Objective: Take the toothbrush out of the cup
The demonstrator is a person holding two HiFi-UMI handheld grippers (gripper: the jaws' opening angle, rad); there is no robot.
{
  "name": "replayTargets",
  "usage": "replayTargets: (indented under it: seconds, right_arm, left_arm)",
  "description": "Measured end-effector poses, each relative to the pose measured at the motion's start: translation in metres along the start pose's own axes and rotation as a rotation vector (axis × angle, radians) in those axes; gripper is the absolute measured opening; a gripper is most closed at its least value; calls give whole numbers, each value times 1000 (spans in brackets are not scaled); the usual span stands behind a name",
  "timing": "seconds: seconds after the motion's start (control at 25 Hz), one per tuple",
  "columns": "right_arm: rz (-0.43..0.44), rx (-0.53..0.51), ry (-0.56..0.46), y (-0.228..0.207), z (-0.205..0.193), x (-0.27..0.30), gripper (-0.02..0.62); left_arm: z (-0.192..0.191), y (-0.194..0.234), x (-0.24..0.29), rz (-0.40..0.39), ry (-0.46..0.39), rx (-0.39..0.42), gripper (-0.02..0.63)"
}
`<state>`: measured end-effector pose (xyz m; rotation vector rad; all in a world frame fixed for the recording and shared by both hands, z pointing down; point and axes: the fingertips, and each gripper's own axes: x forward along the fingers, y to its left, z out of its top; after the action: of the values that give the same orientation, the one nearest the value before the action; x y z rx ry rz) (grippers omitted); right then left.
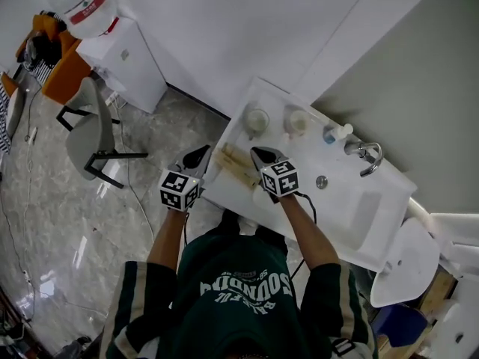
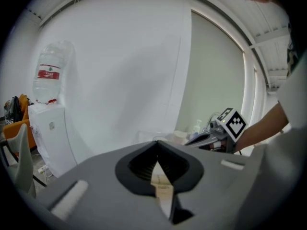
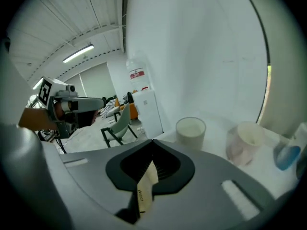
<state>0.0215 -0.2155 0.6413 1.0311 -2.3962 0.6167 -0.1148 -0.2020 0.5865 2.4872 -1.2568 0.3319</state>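
Note:
Two cups stand at the back of the white counter point(image 1: 247, 193): a white cup point(image 1: 257, 120) point(image 3: 191, 131) and a translucent cup point(image 1: 297, 120) point(image 3: 244, 143). I cannot make out a toothbrush in either. A beige elongated object point(image 1: 238, 167) lies on the counter between my grippers. My left gripper point(image 1: 200, 155) point(image 2: 157, 143) hovers at the counter's left edge, jaws shut. My right gripper point(image 1: 262, 155) point(image 3: 152, 142) hangs above the counter, short of the cups, jaws shut. In each gripper view a beige strip shows in the seam between the jaws. Neither gripper holds a cup or a brush.
A blue-tinted bottle point(image 1: 334, 133), a faucet point(image 1: 365, 155) and a basin point(image 1: 367, 208) lie to the right of the cups. A grey chair point(image 1: 93, 129) and a water dispenser point(image 1: 120, 51) stand on the floor at left. A toilet point(image 1: 404, 264) is at lower right.

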Motion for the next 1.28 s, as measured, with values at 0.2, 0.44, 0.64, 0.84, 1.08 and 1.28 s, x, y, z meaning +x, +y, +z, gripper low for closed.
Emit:
replayTargets:
  seconds: [0.2,0.44,0.64,0.84,1.08,1.28]
  right_arm:
    - [-136,37,-120,-30,11,-51,2]
    - [-324,87,-241,-64,10,-115,2]
    - [-445,130,-291,-80,3,-164,2]
    - [-535,149,-337,-89,-6,-207,2]
    - [-618,146,-393,-89,-15,-245,3]
    - [-644,160,-388,-88,-26,-259,2]
  left_arm:
    - [14,-34,23,-88,-8,43,51]
    - [33,-76,52,-208,-18,106,51]
    - [47,-111,70,-297,-22,142,51]
    - [50,-144,81,-362,-23,167,51]
    - [46,-176,87,-425,-18,187,51]
    - [42,-191,87,-451,-10,197,51]
